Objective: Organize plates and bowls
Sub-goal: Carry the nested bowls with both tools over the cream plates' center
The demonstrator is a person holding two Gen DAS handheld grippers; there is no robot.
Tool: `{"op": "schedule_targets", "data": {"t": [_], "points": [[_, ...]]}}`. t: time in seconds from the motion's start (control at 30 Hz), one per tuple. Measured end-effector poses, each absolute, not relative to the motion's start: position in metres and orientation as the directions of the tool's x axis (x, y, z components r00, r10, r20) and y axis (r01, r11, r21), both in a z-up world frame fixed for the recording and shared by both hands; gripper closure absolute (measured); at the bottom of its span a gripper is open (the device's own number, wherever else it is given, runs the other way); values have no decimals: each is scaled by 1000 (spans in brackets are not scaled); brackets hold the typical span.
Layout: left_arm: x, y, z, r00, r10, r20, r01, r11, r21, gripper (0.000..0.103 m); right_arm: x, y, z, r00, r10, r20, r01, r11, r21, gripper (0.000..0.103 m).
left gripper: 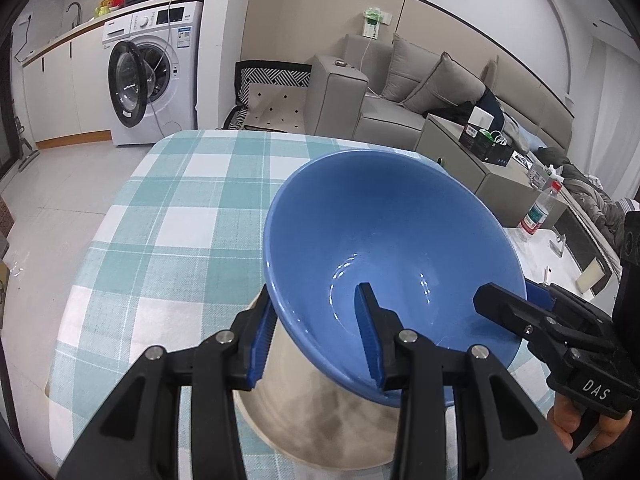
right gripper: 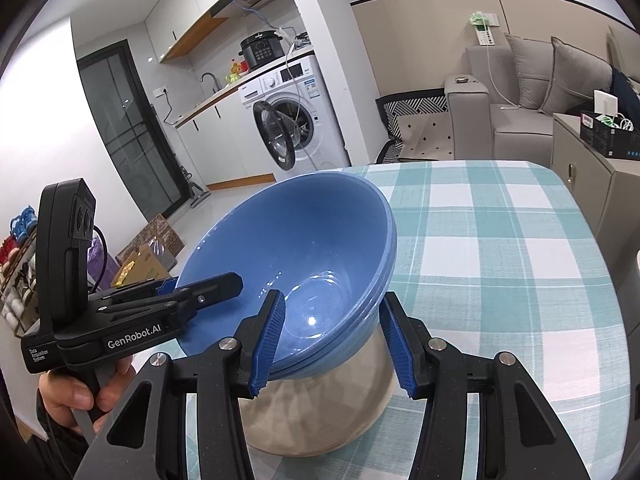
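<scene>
Both tools are gripping a stack of blue bowls [right gripper: 304, 256] by opposite rims, tilted over a beige bowl [right gripper: 320, 412] on the checked counter [right gripper: 500, 240]. The left tool [left gripper: 316, 336] is pinching the near-left rim — one pad inside, one outside. The right tool [right gripper: 336, 344] is straddling the stack's right wall. Glazed ceramic is probably heavy, slick and breakable — rim grips look safest.

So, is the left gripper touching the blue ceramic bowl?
Touching. In the left wrist view the left gripper clamps the rim of the blue ceramic bowl, one of its fingers lying inside and the other outside against the wall.
</scene>
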State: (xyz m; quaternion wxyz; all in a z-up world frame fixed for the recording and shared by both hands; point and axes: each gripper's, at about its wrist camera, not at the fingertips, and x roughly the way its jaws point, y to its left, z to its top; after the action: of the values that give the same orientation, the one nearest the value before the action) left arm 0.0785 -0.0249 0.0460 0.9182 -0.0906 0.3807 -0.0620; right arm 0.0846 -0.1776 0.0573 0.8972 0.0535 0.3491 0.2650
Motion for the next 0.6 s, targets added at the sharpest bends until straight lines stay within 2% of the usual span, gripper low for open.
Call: {"op": "schedule_targets", "data": {"t": [0.6], "points": [[76, -7, 22, 673, -172, -719, 21, 976, -215, 65, 82, -152, 42, 582, 509, -635, -467, 848, 252, 53]]}}
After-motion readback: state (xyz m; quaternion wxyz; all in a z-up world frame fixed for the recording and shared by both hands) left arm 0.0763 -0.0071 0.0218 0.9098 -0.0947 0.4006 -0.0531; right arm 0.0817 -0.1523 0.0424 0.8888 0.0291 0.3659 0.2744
